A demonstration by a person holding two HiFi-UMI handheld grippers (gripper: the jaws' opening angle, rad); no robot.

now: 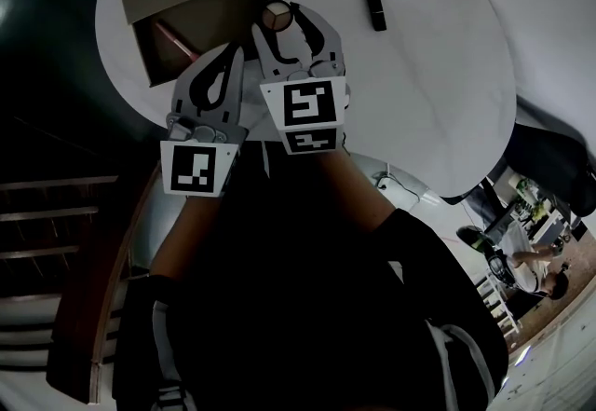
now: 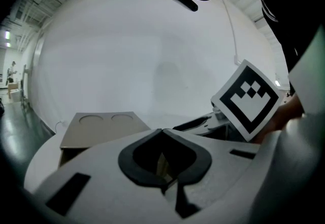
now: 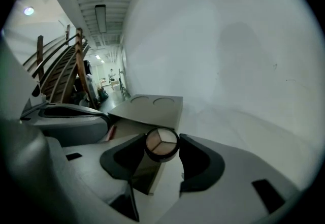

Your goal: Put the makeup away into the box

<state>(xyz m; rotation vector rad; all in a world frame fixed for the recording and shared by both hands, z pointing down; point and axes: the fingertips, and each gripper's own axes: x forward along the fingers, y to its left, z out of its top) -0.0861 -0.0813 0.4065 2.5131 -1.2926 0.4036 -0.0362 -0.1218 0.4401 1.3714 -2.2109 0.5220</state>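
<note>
The round compact [image 3: 162,144], its pan split into three pale shades, sits squeezed between the two dark pads of the right gripper [image 1: 281,27], face up, with the jaws spread wide to take it. It is held up off the white table [image 1: 447,74], right at the near corner of the open cardboard box [image 1: 200,27]; from the head view it is just beside the box's dark opening. The box stands at the far left of the table with its lid [image 3: 150,108], which bears two round marks, thrown back. A pinkish-red item [image 1: 174,43] lies inside, too shadowed to name.

The left gripper [image 2: 162,134] hangs close beside the right one, a little nearer the person, its tongs closed tip to tip with nothing in them, and pointing towards the same box. Each gripper carries its cube of black-and-white squares, and dark sleeves run back from both.

Further right on the table, well apart from the box, lies a small dark stick of makeup [image 1: 375,11] on its own
</note>
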